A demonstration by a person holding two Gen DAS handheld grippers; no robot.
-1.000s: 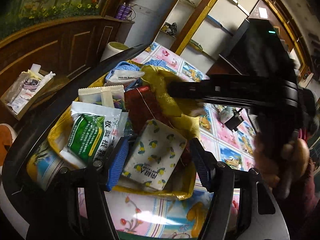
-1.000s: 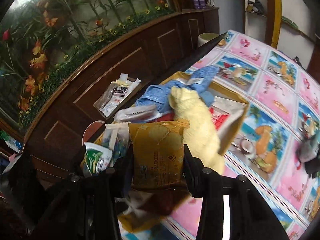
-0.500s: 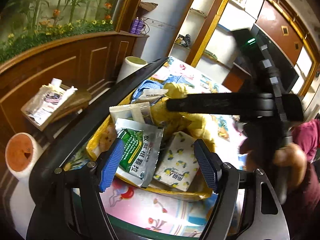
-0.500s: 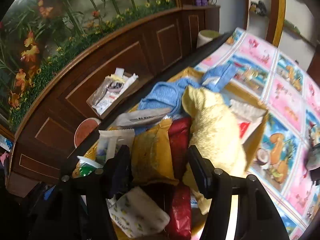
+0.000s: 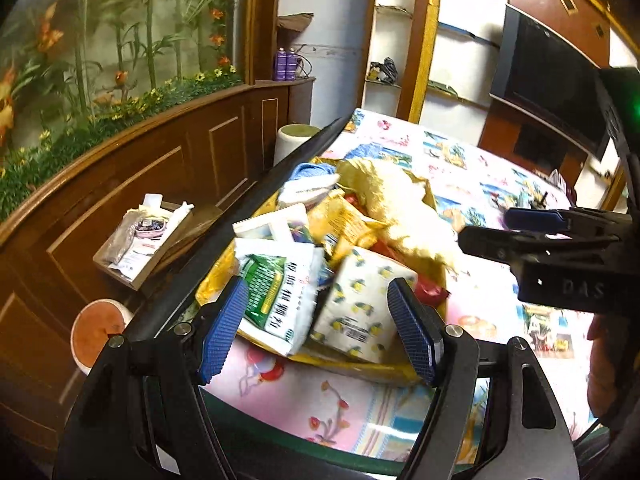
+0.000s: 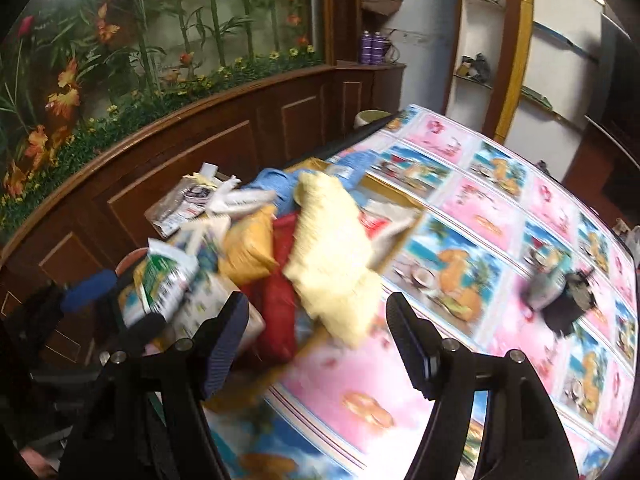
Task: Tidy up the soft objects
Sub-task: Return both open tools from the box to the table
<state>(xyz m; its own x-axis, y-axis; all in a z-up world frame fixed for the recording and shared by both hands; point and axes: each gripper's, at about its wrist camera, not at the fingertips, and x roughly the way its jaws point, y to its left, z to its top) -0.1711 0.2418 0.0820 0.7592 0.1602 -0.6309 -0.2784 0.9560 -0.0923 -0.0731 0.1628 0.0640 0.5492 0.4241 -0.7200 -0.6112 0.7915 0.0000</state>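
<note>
In the left wrist view, the yellow box (image 5: 400, 374) is sitting at the centre of the frame, close to the table's dark edge (image 5: 248, 216), which is running diagonally from lower left to upper centre. The box is brimming with soft packets: a green-and-white pouch (image 5: 276, 292) printed with Chinese characters too small to read, a lemon-print tissue pack (image 5: 360, 308) showing a barcode, a yellow snack bag (image 5: 344, 224), and a pale yellow fluffy cloth (image 5: 404, 216) draping over the box's right rim. The left gripper (image 5: 320, 328) is hovering at lower centre, its jaws standing apart with nothing between them. The right gripper (image 6: 316, 340) is opening its jaws, nothing between them; in the left wrist view its black body, at right, is carrying the letters "DAS". To the right of the box the patterned tablecloth (image 6: 480, 208) is lying mostly open, with only a small dark object (image 6: 560, 300) at the right of the right wrist view.
</note>
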